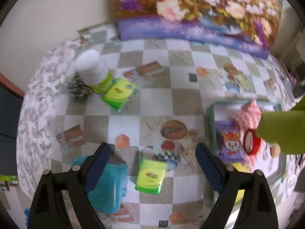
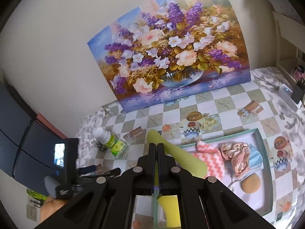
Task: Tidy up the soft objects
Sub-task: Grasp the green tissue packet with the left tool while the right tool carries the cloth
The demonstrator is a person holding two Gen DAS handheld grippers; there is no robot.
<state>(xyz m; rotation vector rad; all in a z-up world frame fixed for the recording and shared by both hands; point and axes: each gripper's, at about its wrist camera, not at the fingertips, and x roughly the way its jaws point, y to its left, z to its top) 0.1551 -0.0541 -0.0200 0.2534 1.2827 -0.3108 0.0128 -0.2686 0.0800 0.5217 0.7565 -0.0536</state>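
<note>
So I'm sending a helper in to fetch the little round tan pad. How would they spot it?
Start at the big flower painting against the wall, then come forward to the teal-rimmed tray on the checked tablecloth. Inside it, the round tan pad lies alone on the pale floor, nearer than the crumpled pink satin cloth. It is the only flat, plain disc there.

At lower centre of the frame the right gripper (image 2: 156,148) has its jaws closed on a lime-green sheet (image 2: 183,158). Right of it, a teal-rimmed tray (image 2: 266,152) holds a pink zigzag cloth (image 2: 211,162), a crumpled satin fabric (image 2: 237,155) and a tan round pad (image 2: 251,183). A flower painting (image 2: 171,53) fills the upper centre.
</note>
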